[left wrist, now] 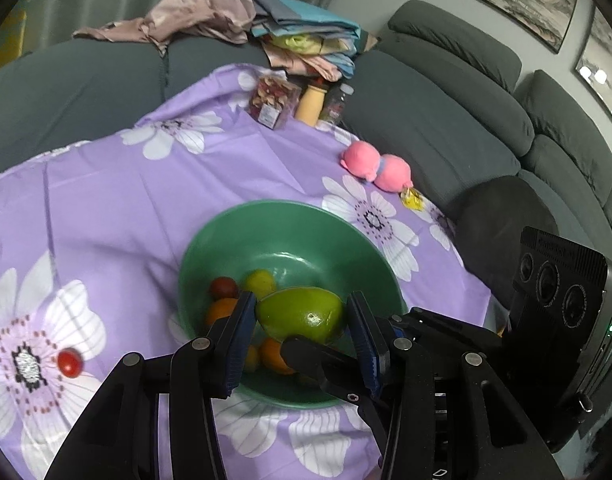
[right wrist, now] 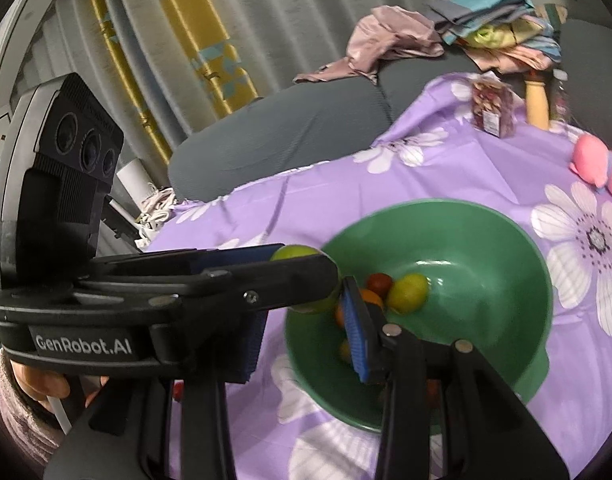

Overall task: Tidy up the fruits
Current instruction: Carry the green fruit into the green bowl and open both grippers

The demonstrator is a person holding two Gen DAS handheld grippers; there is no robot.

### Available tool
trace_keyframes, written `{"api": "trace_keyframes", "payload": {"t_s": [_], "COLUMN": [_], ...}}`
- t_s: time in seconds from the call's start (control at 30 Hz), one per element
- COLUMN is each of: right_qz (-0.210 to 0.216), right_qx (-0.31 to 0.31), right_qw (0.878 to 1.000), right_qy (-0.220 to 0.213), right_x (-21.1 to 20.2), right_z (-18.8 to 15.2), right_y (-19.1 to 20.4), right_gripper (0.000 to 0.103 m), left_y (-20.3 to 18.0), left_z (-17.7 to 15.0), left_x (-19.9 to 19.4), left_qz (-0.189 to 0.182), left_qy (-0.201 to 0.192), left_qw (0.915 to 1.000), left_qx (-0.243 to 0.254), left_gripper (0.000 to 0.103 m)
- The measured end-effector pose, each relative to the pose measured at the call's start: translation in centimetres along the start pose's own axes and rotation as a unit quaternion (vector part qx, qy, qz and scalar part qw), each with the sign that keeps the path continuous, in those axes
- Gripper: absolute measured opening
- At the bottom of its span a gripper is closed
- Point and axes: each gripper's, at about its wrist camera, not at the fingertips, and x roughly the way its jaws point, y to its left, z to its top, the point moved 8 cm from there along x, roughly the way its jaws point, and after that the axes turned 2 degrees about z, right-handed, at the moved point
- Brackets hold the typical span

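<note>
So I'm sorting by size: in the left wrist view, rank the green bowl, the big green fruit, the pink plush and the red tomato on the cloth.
1. Green bowl
2. Big green fruit, though nearer the camera
3. Pink plush
4. Red tomato

The left gripper point(left wrist: 300, 316) holds a big green oval fruit point(left wrist: 300, 314) between its blue pads, above a round green bowl point(left wrist: 290, 232). In the bowl lie small orange, yellow and dark red fruits. A small red tomato point(left wrist: 69, 362) lies on the purple flowered cloth point(left wrist: 146, 208), left of the bowl.
</note>
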Motion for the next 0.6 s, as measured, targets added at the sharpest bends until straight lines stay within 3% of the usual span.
{"api": "trace_keyframes", "payload": {"t_s": [0.6], "right_qz": [-0.048], "right_qx": [0.017], "right_qw": [0.998], "right_qy": [0.037], "right_x": [0.2], "right_z": [-1.8], "right_y": [-2.8], "right_gripper": [0.039], "left_y": [-0.8], "left_z": [-1.0], "left_x": [3.0], "left_qz": [-0.009], "left_qy": [0.035], "left_qw": [0.9993], "left_qx": [-0.003], "left_gripper": [0.046]}}
